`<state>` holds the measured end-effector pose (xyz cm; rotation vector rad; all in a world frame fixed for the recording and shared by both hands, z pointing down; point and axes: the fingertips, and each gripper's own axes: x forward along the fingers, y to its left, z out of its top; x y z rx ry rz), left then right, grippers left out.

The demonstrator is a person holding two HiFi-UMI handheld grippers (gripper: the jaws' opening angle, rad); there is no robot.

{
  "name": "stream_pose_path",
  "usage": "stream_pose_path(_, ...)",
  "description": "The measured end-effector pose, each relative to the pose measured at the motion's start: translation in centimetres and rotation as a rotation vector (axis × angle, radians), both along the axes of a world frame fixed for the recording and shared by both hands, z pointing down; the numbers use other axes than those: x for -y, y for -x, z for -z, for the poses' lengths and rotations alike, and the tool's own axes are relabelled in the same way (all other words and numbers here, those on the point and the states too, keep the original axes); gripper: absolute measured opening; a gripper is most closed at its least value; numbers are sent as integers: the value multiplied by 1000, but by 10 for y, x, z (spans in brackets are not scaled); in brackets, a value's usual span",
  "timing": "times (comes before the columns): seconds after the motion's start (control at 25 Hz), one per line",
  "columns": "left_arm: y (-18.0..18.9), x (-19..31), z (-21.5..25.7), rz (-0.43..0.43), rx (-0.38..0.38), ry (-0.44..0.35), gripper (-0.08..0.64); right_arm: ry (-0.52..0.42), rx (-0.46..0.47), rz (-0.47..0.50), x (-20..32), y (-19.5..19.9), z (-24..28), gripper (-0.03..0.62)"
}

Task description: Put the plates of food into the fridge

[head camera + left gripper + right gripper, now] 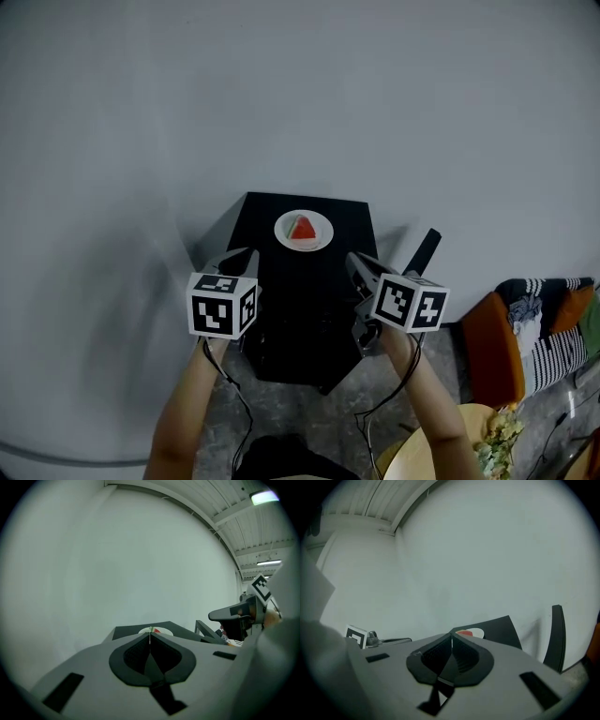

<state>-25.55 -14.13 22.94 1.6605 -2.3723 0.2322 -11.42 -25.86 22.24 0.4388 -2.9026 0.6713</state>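
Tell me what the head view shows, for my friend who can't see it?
A white plate with what looks like a watermelon slice sits on top of a small black cabinet against a grey wall. Seen from above, a person holds the left tongs and right tongs, both shut and empty, short of the plate.

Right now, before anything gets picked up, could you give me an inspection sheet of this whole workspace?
Surface: black cabinet top, set against a pale wall.
Job's things: white plate carrying a watermelon slice, near the cabinet's back edge; no fridge that I can recognise as one.
Clutter: nothing seen.
Grippers: left gripper and right gripper both shut and empty, held short of the plate.
Cables: black cables trail from the grippers back along the forearms.
Surroundings: black bar right of the cabinet; orange seat with striped cloth; round wooden table with food, lower right.
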Motion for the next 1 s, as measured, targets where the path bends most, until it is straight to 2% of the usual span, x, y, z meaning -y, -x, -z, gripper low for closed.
stream_pose_path(0.16,-3,4,-7,-72,-88,15,9,49,-32,51,6,7,-3,14)
stream_pose_path(0.36,18,23,-11,-133,-110,48,9,138,-44,93,26,30,-7,15)
stream_pose_path(0.48,31,45,-22,-215,-166,95,9,190,-71,110,45,49,-14,15)
stream_pose_path(0.6,35,58,-30,-289,-268,135,9,249,-141,137,54,61,-25,15)
stream_pose_path(0.72,39,64,-30,-325,-392,133,9,331,-200,188,50,66,-34,15)
stream_pose_path(0.88,55,84,-42,-340,-578,147,18,432,-233,210,64,78,-50,22)
stream_pose_path(1.0,62,96,-55,-364,-678,201,30,519,-239,206,79,87,-59,64)
